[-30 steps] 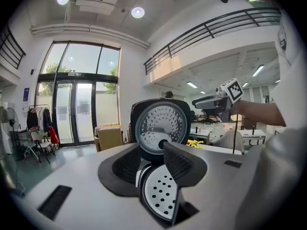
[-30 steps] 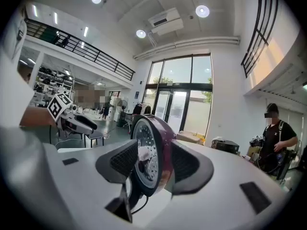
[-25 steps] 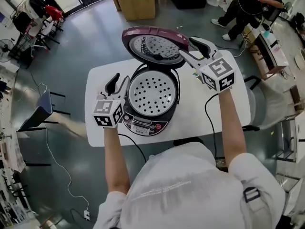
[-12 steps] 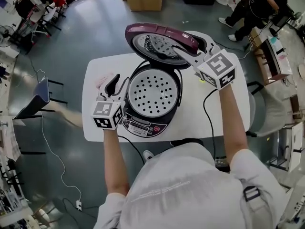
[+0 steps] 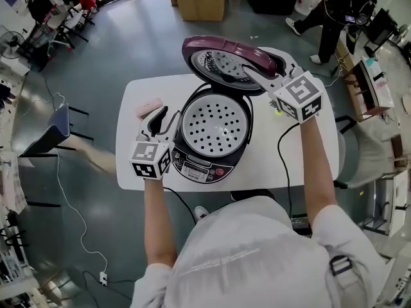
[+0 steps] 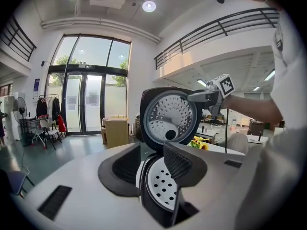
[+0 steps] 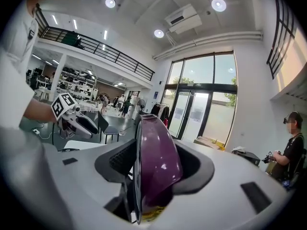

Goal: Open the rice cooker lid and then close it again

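The rice cooker (image 5: 196, 167) holds a round perforated metal tray (image 5: 215, 124), its glossy purple domed lid (image 5: 218, 46) raised and clamped between the fingers of the right gripper (image 5: 257, 69), while the left gripper (image 5: 166, 115) beside the cooker has its fingers apart and empty.

On the white table (image 5: 308, 165) the rice cooker (image 5: 199, 165) stands with its purple lid (image 5: 225, 47) raised, showing a perforated steamer tray (image 5: 215, 124). The right gripper (image 5: 260, 76) clasps the lid's rim. The left gripper (image 5: 162, 117) sits just beside the cooker's left wall, near a small pink object (image 5: 148, 106).

Wearer: white short-slv shirt (image 5: 257, 255), faint print across back, blk buckle (image 5: 339, 264) at R shoulder. Left gripper (image 5: 164, 117) & right gripper (image 5: 259, 63): lt-grey bodies, blk ribbed pads (image 6: 120, 169), cube (image 5: 151, 160) w/ blk-white sq. markers each. Blk cable (image 5: 281, 165) off R unit.
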Demonstrator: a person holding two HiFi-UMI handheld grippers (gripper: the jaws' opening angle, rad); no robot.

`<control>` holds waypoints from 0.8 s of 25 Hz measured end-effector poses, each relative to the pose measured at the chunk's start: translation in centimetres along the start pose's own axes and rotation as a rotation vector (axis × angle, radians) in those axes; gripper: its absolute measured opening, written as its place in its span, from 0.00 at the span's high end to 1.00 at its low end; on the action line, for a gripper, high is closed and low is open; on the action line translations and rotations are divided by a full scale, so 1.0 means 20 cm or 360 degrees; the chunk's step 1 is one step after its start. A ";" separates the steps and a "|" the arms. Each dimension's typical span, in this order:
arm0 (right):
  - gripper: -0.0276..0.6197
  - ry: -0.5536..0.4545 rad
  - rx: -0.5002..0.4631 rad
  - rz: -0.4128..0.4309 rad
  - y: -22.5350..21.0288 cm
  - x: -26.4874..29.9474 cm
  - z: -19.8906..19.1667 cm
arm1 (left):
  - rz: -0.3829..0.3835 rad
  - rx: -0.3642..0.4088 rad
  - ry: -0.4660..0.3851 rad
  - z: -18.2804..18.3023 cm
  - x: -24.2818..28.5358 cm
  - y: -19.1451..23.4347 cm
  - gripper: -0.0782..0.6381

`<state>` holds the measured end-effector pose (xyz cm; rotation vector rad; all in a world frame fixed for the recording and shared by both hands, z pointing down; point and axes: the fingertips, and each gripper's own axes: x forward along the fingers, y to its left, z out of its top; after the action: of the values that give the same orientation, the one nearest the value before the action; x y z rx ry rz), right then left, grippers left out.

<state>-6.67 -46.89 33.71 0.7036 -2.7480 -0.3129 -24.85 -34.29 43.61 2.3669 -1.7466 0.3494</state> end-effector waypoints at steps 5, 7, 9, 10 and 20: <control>0.60 0.0017 -0.0043 -0.0005 0.07 -0.03 0.01 | -0.0023 -0.0003 -0.0013 -0.01 -0.06 0.00 0.66; 0.61 0.0022 -0.0052 -0.0004 0.11 -0.04 0.01 | -0.0034 -0.0010 -0.0022 -0.01 -0.09 0.00 0.66; 0.61 0.0030 -0.0069 0.0002 0.16 -0.05 0.01 | -0.0042 -0.0017 -0.0032 -0.02 -0.12 0.00 0.66; 0.61 0.0034 -0.0078 0.0006 0.18 -0.06 0.01 | -0.0046 -0.0023 -0.0038 -0.02 -0.14 0.00 0.66; 0.59 0.0136 -0.0165 0.0149 0.51 -0.14 -0.03 | -0.0112 -0.0082 -0.0026 -0.15 -0.31 -0.03 0.67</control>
<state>-8.57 -36.71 36.41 0.5472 -2.6520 -0.3921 -26.19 -27.58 44.74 2.3942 -1.6537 0.2726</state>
